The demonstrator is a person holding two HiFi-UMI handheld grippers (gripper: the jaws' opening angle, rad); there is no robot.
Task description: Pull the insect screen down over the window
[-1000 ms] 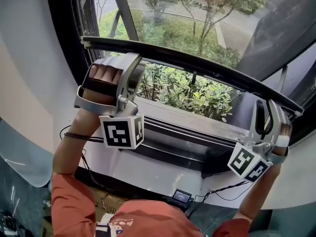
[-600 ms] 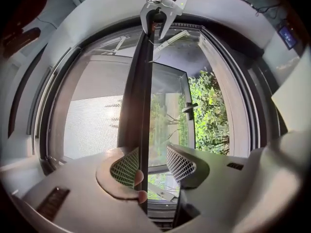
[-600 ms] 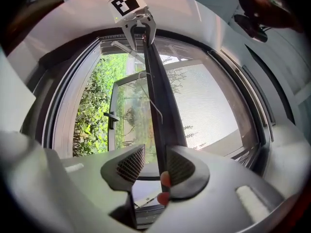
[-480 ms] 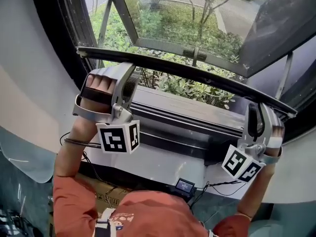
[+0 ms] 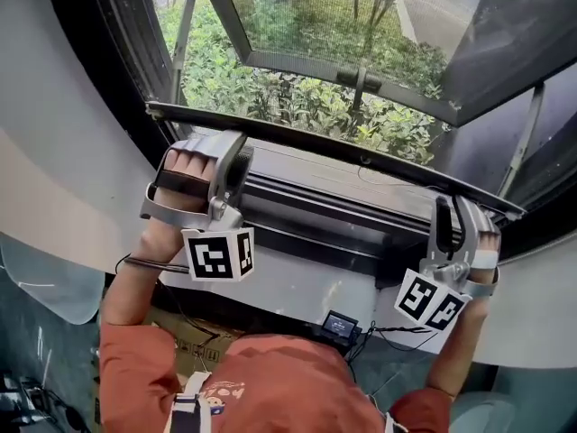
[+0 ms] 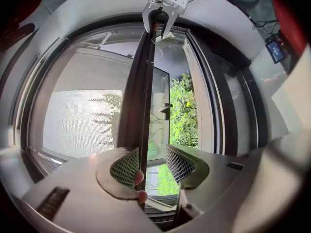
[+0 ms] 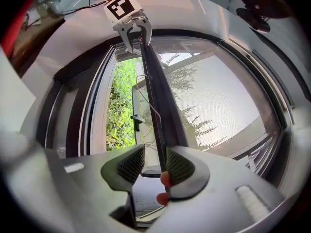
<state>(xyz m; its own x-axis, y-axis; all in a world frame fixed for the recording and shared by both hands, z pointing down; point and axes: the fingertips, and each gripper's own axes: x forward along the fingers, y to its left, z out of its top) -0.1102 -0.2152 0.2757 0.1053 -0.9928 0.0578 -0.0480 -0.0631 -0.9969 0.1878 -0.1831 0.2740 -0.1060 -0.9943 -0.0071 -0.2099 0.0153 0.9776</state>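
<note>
Dark metal is what I am working on: the bar [image 5: 288, 140] at the screen's bottom edge, which crosses the head view from upper left to lower right. It sits just above the sill [image 5: 315, 207], so by my reckoning the pull is nearly done.

My left gripper [image 5: 233, 152] sits at the bar's left end and my right gripper [image 5: 455, 213] at its right end. In the left gripper view the left gripper [image 6: 150, 161] has its jaws apart. The bar [image 6: 138, 96] lies along the inner face of the left-hand pad [image 6: 125, 166], with daylight between it and the other pad [image 6: 181, 163]. The right gripper [image 7: 155, 164] mirrors this: its jaws are spread and the bar [image 7: 160, 96] lies against the right-hand pad [image 7: 179, 166]. Neither tool is clamped; each bears on the bar with one jaw.

I expect the bar to be stiff and light, smooth enough to slide off a pad if I tilt. The mesh [image 6: 82, 125] behind it looks thin and soft and would tear or crease, so I will not touch it. The load I expect comes from the screen's own pull-back and any drag in the side tracks, not from weight. The safe hold is on the bar alone, near both ends as now. Both sides should come down level so the bar does not jam.
</note>
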